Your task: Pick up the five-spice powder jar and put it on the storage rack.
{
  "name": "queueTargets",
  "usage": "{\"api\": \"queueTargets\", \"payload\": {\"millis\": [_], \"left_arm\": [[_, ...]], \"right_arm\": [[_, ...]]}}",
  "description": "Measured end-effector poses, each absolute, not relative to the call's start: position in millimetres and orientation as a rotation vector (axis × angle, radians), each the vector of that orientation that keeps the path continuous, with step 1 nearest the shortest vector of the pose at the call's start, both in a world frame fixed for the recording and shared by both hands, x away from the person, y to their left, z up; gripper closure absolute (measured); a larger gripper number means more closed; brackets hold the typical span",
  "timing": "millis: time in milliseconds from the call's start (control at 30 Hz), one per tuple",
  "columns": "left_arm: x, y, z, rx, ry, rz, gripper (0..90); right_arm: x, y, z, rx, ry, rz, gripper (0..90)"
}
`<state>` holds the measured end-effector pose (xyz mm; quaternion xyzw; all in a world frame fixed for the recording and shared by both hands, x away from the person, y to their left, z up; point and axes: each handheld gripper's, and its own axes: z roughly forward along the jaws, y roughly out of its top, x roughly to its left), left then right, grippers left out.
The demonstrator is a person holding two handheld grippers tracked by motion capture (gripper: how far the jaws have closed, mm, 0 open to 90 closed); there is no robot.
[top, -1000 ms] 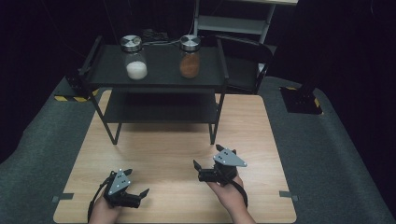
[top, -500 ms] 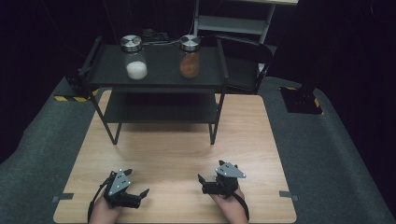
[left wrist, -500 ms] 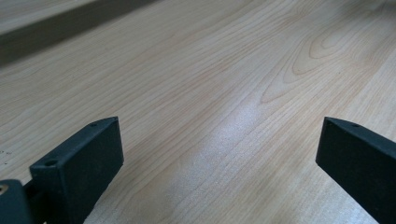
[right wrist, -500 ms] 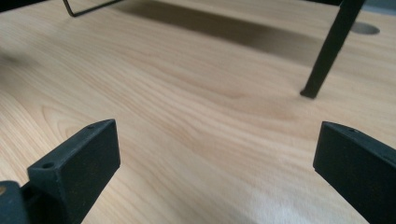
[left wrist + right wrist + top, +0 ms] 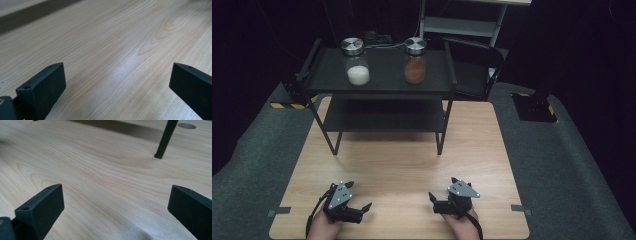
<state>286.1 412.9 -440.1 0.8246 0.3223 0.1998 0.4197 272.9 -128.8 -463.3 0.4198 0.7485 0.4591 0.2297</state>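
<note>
Both grippers (image 5: 362,208) (image 5: 436,201) wide (apparently empty), nr table (image 5: 412,165) edge.

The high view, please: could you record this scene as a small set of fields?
left gripper: open, low over the table near its front edge
right gripper: open, low over the table
light wooden table: bare between the grippers
black two-tier metal rack: at the table's far side
glass jar of white powder: top tier, left
glass jar of brown powder: top tier, right

Materials and finishes

Table (image 5: 402,165): pale wood, smooth, faint sheen. Rack (image 5: 382,80): matt black metal. Jars (image 5: 358,67): clear glass, shiny metal lids. Grippers (image 5: 362,210): matt black plastic.
</note>
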Motion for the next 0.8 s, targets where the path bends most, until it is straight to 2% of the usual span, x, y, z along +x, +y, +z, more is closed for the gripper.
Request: {"api": "queueTargets", "payload": {"millis": [433, 800], "left_arm": [[285.6, 409.8, -439.1, 2.096, 0.771, 0.51, 1.1], [283.1, 404.0, -437.3, 2.128, 0.747, 0.519, 1.0]], "right_arm": [[260.8, -143.5, -465.1, 1.223, 1.997, 1.26, 0.1], [262.5, -133.1, -461.2, 1.155, 2.048, 1.2, 0.0]]}}
